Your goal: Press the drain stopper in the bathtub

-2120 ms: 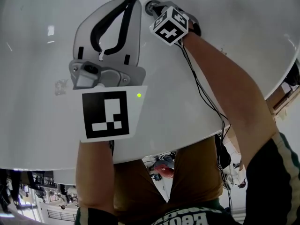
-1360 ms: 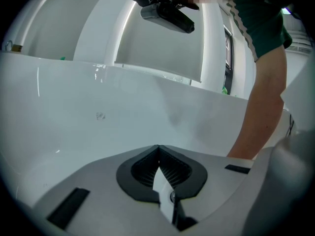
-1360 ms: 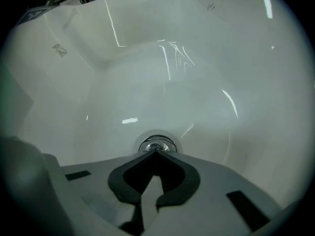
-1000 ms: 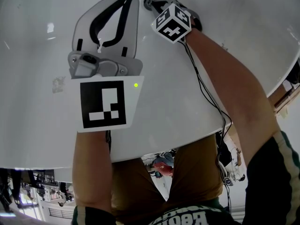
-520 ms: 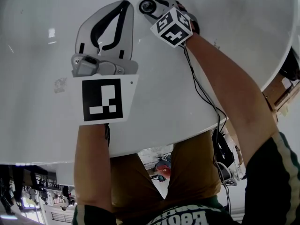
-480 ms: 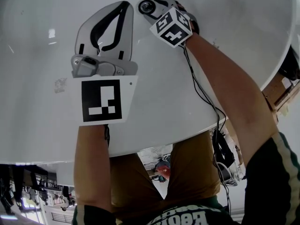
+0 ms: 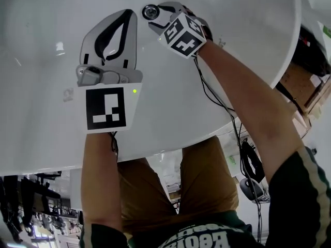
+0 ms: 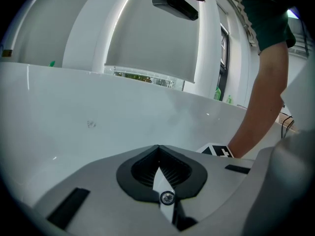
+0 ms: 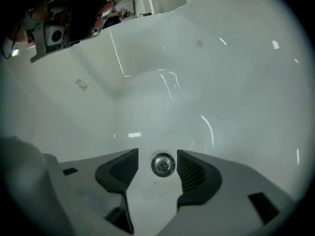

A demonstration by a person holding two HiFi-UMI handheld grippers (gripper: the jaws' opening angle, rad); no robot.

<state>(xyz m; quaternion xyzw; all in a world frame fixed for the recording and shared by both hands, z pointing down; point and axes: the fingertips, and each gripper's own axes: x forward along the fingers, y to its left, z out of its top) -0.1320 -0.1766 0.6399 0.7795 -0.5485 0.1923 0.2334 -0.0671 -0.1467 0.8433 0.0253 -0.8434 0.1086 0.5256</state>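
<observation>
A person leans over the rim of a glossy white bathtub (image 7: pixel 248 45), a tool in each hand. The right hand-held gripper (image 9: pixel 156 152) points steeply down at the tub floor. Its grey jaws with black ribbed pads have just been opening; they stand wide apart and grip nothing. The round chrome drain stopper (image 9: pixel 163 164) sits in the tub floor and shows in the gap between those jaws, beyond them and untouched by either pad. In the head view the stopper lies just beside this gripper's tip. A black-and-white marker cube (image 7: pixel 181 33) rides on the gripper, and a thin black cable (image 7: pixel 217 99) trails from it along the person's right forearm (image 7: pixel 243 97). The left hand-held gripper (image 7: pixel 124 22) is held over the tub's white surface to the left of the right one (near the stopper but apart from it). Its jaws are closed tip to tip with nothing between them. It carries a flat white marker plate (image 7: pixel 105 109), with a small green light (image 7: pixel 134 91) lit at the plate's upper right corner.
</observation>
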